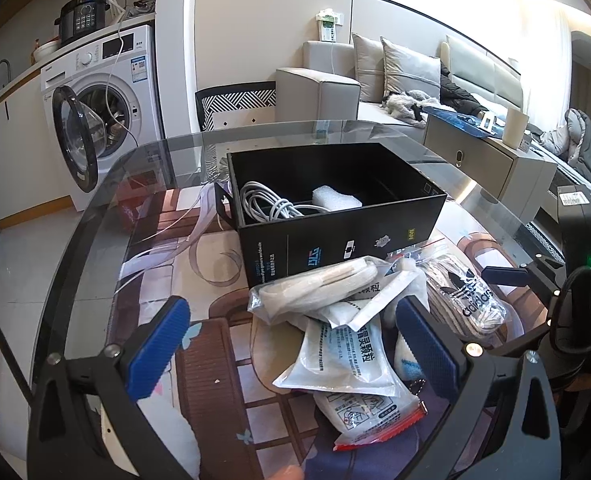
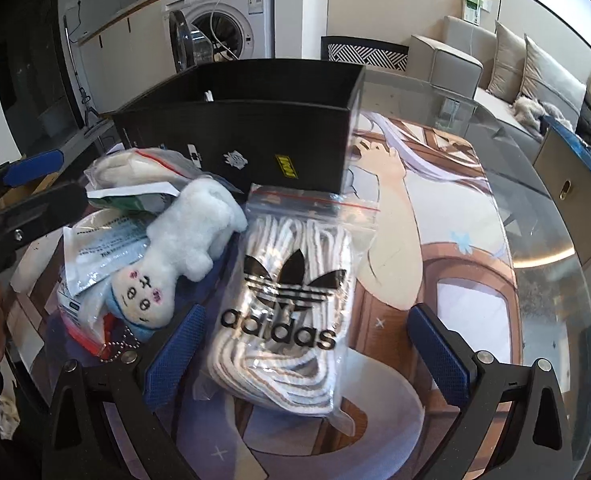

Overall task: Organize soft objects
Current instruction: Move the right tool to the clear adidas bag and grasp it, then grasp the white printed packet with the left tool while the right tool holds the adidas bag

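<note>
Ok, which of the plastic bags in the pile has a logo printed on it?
The zip bag of white laces, lying between the open right gripper's fingers: it bears a black adidas trefoil. The others carry only text or nothing.

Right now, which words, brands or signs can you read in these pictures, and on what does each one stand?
"adidas", with the trefoil logo: on the clear zip bag of white cords.
Chinese print on the white packets: too blurred to read.
Labels on the black box: too small to read.
Sticker on the washing machine: unreadable.

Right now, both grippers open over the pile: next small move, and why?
Probably lower the right gripper and close on the adidas bag. It already lies between the open fingers, clear of the plush toy, and the black box behind it has room.
</note>
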Available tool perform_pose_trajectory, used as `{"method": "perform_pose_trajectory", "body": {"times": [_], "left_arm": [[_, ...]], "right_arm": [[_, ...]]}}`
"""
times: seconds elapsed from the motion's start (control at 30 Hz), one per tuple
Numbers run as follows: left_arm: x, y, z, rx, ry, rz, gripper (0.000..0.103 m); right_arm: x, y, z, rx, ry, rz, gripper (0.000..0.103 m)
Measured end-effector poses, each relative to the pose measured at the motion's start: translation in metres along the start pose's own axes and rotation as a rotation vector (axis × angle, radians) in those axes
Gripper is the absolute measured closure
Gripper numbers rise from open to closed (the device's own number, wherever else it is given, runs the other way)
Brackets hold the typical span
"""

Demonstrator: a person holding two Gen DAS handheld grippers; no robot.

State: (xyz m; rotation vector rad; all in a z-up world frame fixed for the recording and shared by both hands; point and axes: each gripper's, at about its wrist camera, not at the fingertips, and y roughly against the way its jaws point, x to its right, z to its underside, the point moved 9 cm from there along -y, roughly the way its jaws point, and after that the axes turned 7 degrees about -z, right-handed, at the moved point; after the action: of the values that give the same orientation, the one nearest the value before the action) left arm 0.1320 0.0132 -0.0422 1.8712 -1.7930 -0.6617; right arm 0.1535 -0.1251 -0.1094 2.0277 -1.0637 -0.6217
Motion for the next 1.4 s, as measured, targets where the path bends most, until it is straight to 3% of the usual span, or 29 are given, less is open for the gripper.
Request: {"method": "perform_pose_trajectory", "body": {"times": [0.23, 0.43, 0.5, 0.83, 1.2, 1.4], "left_arm": [[0.000, -0.004, 0.003, -0.012, -0.003, -0.004, 0.000], [0.001, -0.001, 0.003, -0.006, -0.008, 0.000, 0.000], [0.002, -0.001, 0.003, -0.005, -0.006, -0.001, 0.000], [-0.001, 0.001, 0.001, -0.001, 0.002, -0.001, 0.000], [0.001, 0.003, 0.001, -0.001, 0.000, 0.019, 0.000], [0.005, -0.005, 0.009, -0.045, -0.009, 0.019, 0.000]], "right_arm": [[0.004, -0.001, 0.000, 0.003, -0.014, -0.015, 0.002], [0.000, 0.007, -0.002, 0.044, 0.016, -0.022, 0.034], [0.000, 0.009, -0.002, 0.054, 0.018, -0.019, 0.052], [0.002, 0.022, -0.005, 0.095, 0.014, -0.019, 0.059], [0.001, 0.065, -0.025, 0.255, 0.007, -0.020, 0.059], [-0.001, 0.072, -0.028, 0.284, 0.004, -0.027, 0.059]]}}
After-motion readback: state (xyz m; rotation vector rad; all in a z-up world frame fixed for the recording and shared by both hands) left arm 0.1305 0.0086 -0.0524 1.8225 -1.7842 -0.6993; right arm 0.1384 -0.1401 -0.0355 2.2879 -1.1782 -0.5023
